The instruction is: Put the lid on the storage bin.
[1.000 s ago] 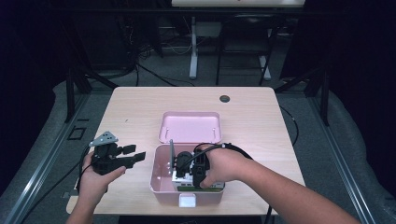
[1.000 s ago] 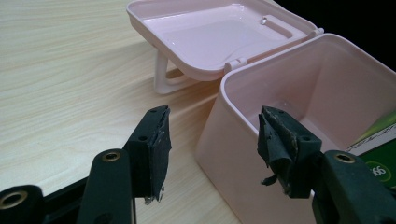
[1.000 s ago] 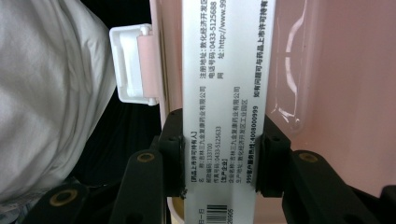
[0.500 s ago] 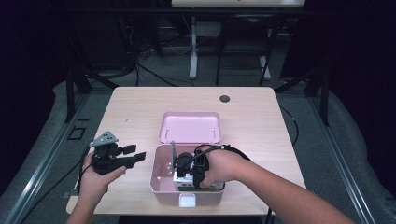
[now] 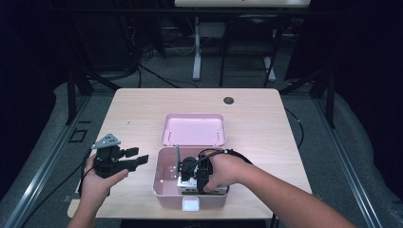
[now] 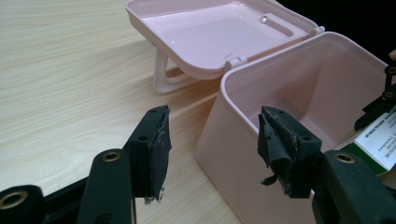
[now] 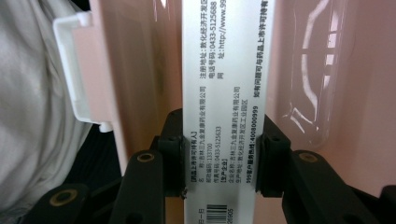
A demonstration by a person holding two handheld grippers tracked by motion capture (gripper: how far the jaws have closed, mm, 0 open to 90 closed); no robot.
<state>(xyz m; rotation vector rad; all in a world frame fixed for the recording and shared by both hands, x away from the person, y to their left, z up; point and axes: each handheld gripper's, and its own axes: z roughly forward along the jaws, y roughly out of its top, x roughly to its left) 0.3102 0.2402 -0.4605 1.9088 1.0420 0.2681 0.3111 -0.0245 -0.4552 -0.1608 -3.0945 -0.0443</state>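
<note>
A pink plastic box (image 5: 164,187) stands open near the table's front edge, its lid (image 5: 194,129) lying flat behind it. My right gripper (image 5: 190,173) is down inside the box, shut on a white carton (image 7: 223,93) printed with black text and a barcode; the carton's white and green face (image 5: 190,186) shows in the high view. The box's pink walls (image 7: 140,70) rise on both sides of the carton. My left gripper (image 5: 134,158) is held open just left of the box, holding nothing. In its own view the left gripper (image 6: 212,140) has its jaws either side of the box's near corner (image 6: 229,126).
A wooden table (image 5: 138,109) carries the box. A small dark round disc (image 5: 229,100) lies near the far edge. A white latch (image 5: 191,204) sits on the box's front wall. Dark floor, cables and stand legs surround the table.
</note>
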